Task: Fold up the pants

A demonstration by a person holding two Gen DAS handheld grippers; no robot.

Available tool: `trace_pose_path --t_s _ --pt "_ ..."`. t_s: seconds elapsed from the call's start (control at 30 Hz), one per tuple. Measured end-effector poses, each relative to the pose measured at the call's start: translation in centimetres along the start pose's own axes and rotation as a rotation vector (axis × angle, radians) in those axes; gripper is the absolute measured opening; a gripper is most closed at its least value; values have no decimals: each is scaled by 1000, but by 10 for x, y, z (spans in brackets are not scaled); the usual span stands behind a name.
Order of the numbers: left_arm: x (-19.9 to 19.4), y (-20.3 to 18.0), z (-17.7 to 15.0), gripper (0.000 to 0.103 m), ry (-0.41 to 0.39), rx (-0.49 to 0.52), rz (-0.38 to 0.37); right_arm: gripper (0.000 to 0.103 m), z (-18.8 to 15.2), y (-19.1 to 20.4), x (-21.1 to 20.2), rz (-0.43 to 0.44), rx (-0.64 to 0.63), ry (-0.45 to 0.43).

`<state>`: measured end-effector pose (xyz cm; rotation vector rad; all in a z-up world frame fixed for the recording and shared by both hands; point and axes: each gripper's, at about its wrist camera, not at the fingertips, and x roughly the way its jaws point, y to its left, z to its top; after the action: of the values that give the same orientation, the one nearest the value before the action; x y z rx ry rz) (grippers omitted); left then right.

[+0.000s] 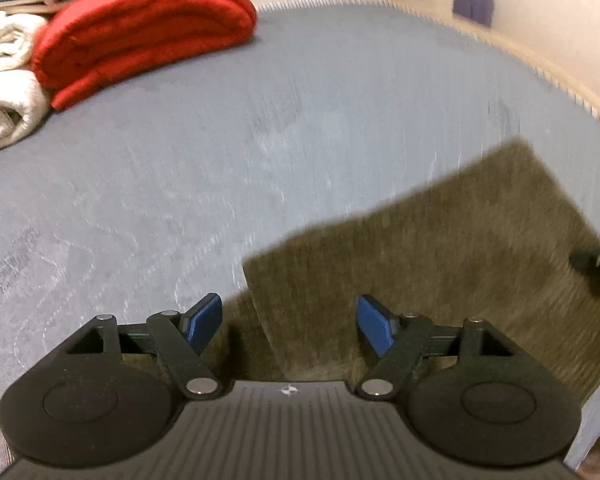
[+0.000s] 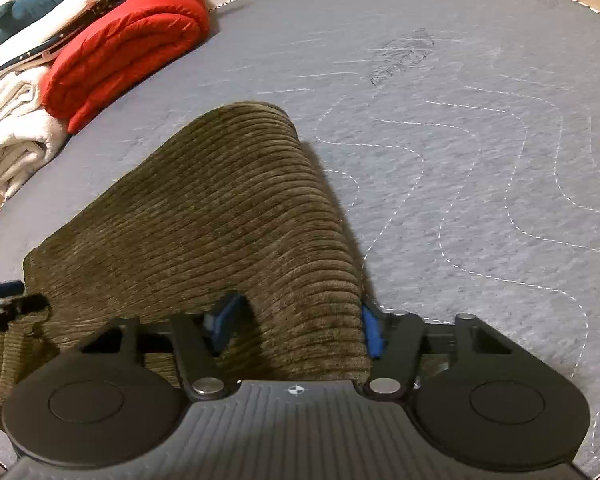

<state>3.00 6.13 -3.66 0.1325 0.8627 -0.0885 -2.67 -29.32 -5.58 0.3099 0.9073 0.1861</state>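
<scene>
Olive-brown corduroy pants (image 1: 440,264) lie folded on a grey quilted mattress (image 1: 220,152). My left gripper (image 1: 290,326) is open over the near corner of the pants, its blue pads apart and empty; this view is motion-blurred. In the right wrist view the pants (image 2: 220,216) drape up in a raised fold between the blue pads of my right gripper (image 2: 300,330). The jaws stand wide with cloth between them; I cannot tell if they grip it. The left gripper shows at the left edge (image 2: 4,300).
A folded red blanket (image 1: 140,28) and white towels (image 1: 4,92) are stacked at the mattress's far left, with other bedding on top. The mattress edge and a beige wall (image 1: 540,20) run along the far right. The grey mattress (image 2: 480,160) extends to the right of the pants.
</scene>
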Motion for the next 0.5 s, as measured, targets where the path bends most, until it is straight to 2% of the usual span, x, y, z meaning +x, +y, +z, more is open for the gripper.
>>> trace_pose_path --t_s 0.03,0.1,0.13,0.17,0.23,0.33,0.4,0.43,0.5 --pt "-6 2 3 79 -34 -24 -5 38 0 0 -2 2 3 -6" --pt "-19 6 8 79 -107 -79 -27 25 1 3 -9 15 13 -26" --pt "-26 7 10 80 -138 -110 -53 22 1 9 -16 16 0 -47" --pt "-32 8 12 80 -160 -146 -100 21 0 20 -25 11 -47 -82" --pt "-42 8 16 85 -182 -236 -266 20 -5 50 -46 18 -175 -161" --pt "-49 -1 23 93 -164 -317 -533 20 -22 104 -73 51 -390 -252" --pt "-52 -9 27 101 -145 -334 -661 20 -41 141 -85 87 -540 -297" --pt "-53 -14 29 102 -133 -327 -693 20 -51 158 -88 110 -611 -310" --pt "-54 -24 31 102 -119 -306 -693 20 -71 186 -88 137 -737 -327"
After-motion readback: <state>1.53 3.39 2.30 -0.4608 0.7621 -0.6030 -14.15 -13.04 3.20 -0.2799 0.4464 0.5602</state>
